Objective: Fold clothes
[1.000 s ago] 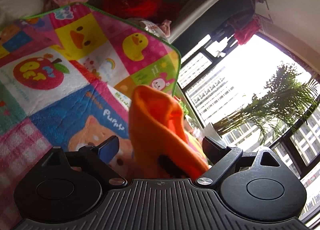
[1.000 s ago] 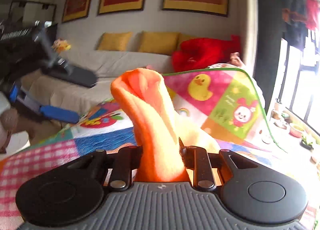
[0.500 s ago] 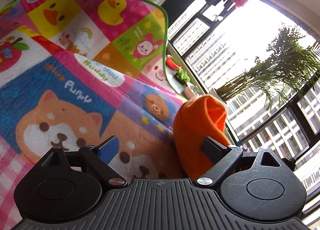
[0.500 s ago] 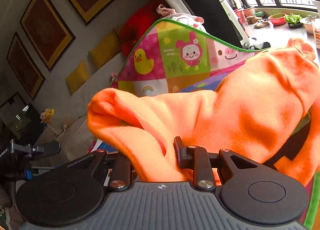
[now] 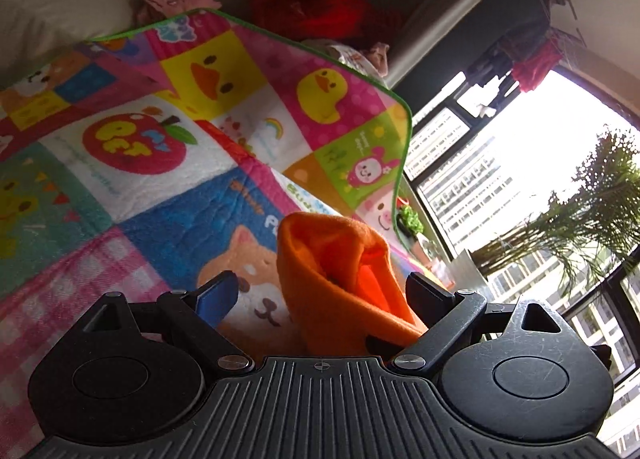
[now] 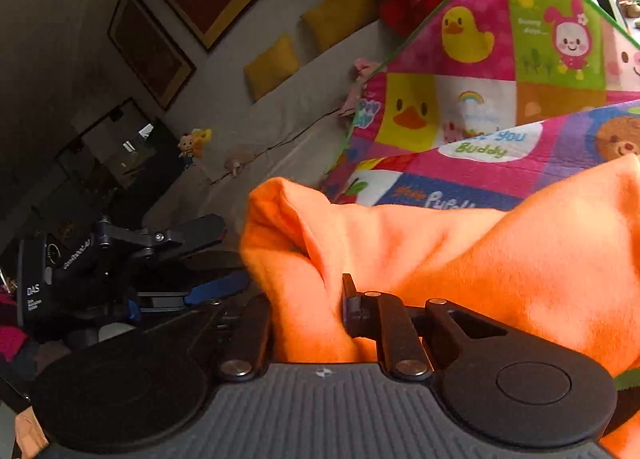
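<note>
Bright window (image 5: pixel 532 163) fills 3 o'clock of left wrist view, w/ a plant (image 5: pixel 592 219) outside; cartoon play mat (image 5: pixel 168 147) covers 9 to 12, its green-trimmed edge running down at 1 o'clock. Left gripper (image 5: pixel 320 291) is spread wide. Orange garment (image 5: pixel 340 279) stands up betw. the fingers, leaning on the 3 o'clock finger, not pinched; bare mat shows on the blue-padded finger (image 5: pixel 214 293) side at 9. Vs 0.5 s ago, cam has swung back over the mat & the cloth sits nearer centre.

Right wrist view: sofa w/ yellow cushions (image 6: pixel 308 43) and framed pics at 11–12, mat (image 6: pixel 500 79) at 1–2 w/ its edge lifted. Right gripper (image 6: pixel 306 307) is pinching a fold of orange garment (image 6: pixel 460 259), which spreads out to 3 o'clock. Left gripper (image 6: pixel 196 259) shows at 9, near the cloth edge, fingers apart. Vs 0.5 s ago, cloth lies lower & flatter, left gripper is closer.
</note>
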The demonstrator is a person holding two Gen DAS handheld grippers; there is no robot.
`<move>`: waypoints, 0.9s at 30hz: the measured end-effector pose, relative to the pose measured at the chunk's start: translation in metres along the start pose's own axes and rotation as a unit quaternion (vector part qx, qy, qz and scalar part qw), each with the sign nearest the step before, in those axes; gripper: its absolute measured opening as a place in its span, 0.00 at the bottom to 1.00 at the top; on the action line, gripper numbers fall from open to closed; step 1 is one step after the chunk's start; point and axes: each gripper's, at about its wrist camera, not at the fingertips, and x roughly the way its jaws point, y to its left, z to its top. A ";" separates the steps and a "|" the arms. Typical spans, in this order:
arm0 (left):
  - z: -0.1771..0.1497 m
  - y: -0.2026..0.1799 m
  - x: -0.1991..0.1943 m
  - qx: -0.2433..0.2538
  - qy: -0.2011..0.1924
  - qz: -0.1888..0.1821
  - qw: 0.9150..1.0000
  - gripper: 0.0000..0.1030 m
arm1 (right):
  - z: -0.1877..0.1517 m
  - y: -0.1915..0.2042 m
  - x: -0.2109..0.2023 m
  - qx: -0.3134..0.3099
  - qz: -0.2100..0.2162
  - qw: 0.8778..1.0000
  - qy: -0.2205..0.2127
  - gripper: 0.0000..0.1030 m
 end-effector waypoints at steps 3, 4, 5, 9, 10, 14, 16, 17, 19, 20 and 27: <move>0.005 -0.003 -0.011 0.001 -0.019 -0.004 1.000 0.92 | 0.010 0.001 -0.023 -0.010 -0.005 0.999 -0.038 0.12; 0.007 -0.004 -0.014 0.002 -0.025 -0.006 1.000 0.92 | 0.014 -0.005 -0.035 -0.007 -0.012 0.998 -0.054 0.12; 0.008 -0.007 -0.014 0.004 -0.027 -0.008 1.000 0.92 | 0.016 -0.012 -0.047 -0.004 -0.022 0.997 -0.071 0.12; -0.002 -0.027 0.010 0.019 0.001 -0.018 1.000 0.93 | 0.021 -0.062 -0.098 0.032 -0.091 0.987 -0.127 0.12; -0.006 -0.032 0.018 0.023 0.012 -0.020 0.999 0.93 | 0.021 -0.076 -0.107 0.045 -0.111 0.984 -0.134 0.12; -0.022 -0.059 0.057 0.046 0.057 -0.026 0.997 0.93 | 0.012 -0.127 -0.124 0.063 -0.216 0.966 -0.127 0.13; -0.031 -0.074 0.077 0.063 0.080 -0.027 0.994 0.93 | 0.005 -0.144 -0.124 0.067 -0.250 0.960 -0.110 0.14; -0.035 -0.082 0.086 0.071 0.090 -0.027 0.993 0.93 | 0.002 -0.149 -0.123 0.064 -0.261 0.958 -0.103 0.14; -0.045 -0.098 0.105 0.090 0.111 -0.030 0.989 0.93 | -0.001 -0.152 -0.120 0.042 -0.278 0.955 -0.097 0.19; -0.050 -0.105 0.114 0.100 0.119 -0.030 0.987 0.93 | -0.002 -0.151 -0.118 0.027 -0.282 0.954 -0.096 0.20; -0.068 -0.129 0.140 0.120 0.143 -0.037 0.982 0.93 | 0.010 -0.127 -0.095 -0.126 -0.299 0.943 -0.080 0.36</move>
